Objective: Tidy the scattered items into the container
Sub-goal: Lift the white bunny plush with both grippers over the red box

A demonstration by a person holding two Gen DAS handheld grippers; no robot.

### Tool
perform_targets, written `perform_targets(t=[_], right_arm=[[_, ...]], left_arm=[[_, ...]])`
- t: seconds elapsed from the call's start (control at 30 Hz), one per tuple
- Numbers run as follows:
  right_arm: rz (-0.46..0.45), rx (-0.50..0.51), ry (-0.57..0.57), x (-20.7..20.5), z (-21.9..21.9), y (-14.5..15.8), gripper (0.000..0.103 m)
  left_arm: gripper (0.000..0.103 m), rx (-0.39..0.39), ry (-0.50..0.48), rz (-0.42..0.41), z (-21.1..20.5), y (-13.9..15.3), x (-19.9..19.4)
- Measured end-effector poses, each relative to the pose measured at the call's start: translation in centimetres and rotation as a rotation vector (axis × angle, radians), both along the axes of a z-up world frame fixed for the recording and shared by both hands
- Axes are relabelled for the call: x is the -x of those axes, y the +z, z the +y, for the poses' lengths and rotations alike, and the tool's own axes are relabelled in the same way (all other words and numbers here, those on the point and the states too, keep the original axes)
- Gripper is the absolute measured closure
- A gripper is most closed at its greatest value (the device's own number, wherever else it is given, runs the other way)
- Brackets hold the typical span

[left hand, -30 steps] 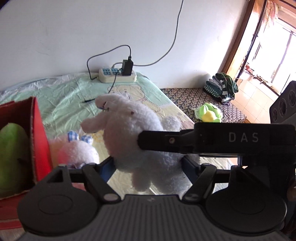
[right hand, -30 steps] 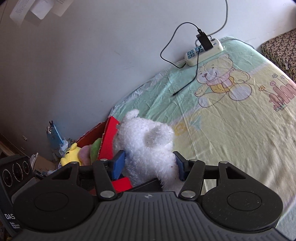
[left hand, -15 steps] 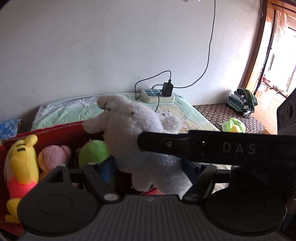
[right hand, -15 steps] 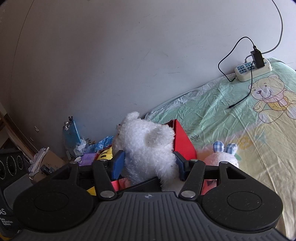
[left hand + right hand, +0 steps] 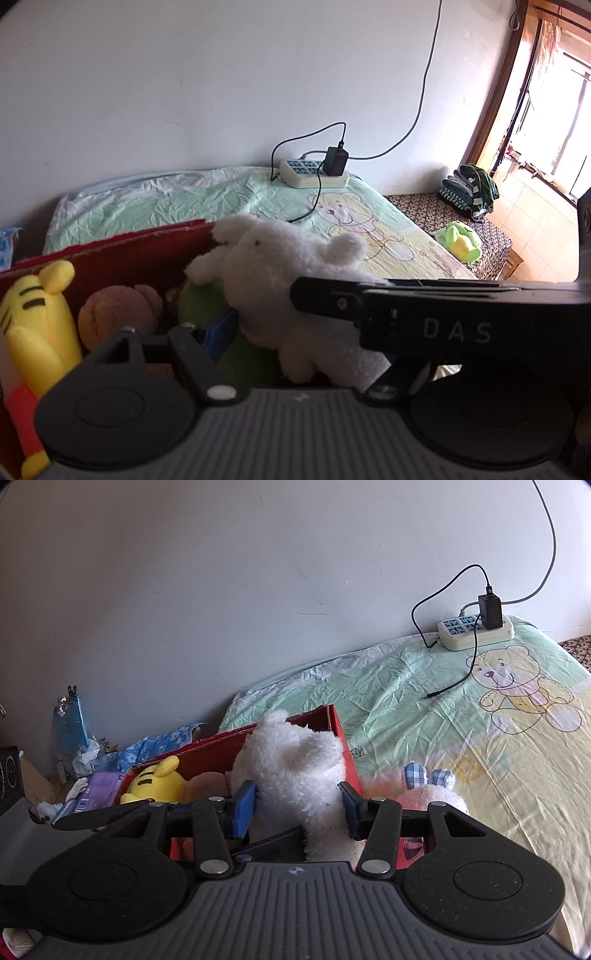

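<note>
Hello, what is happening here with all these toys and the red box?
A person is tidying plush toys into the red box on the bed. Both grippers, left and right, are shut on the white plush, which is held over the box. A yellow tiger, a brown plush and a green plush are already inside. A pink plush lies on the bed beside the box.

I'm looking into a home bedroom: a bed [image 5: 461, 716] with a teddy-bear print sheet runs along a bare wall, a power strip [image 5: 476, 631] lies at its far end, folded clothes [image 5: 469, 192] sit far right beside a sunlit doorway [image 5: 546, 147]
</note>
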State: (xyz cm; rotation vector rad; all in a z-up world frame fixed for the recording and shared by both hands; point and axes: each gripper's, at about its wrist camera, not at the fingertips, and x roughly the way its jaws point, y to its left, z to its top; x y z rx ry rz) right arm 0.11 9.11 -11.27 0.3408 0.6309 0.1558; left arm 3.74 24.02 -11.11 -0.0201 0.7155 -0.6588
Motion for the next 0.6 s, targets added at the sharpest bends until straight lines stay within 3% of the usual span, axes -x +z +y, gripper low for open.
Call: perform_targets(t=[0.33, 0.6], right_arm=[[0.068, 0.104, 0.06, -1.9, 3.9, -1.9, 0.055], [0.078, 0.115, 0.057, -2.7, 3.6, -2.4, 0.054]], left_arm=[[0.023, -0.004, 0.046, 0.104, 2.9, -2.7, -1.4], [0.021, -0.041, 0.052, 0.098, 1.7, -2.8, -1.7]])
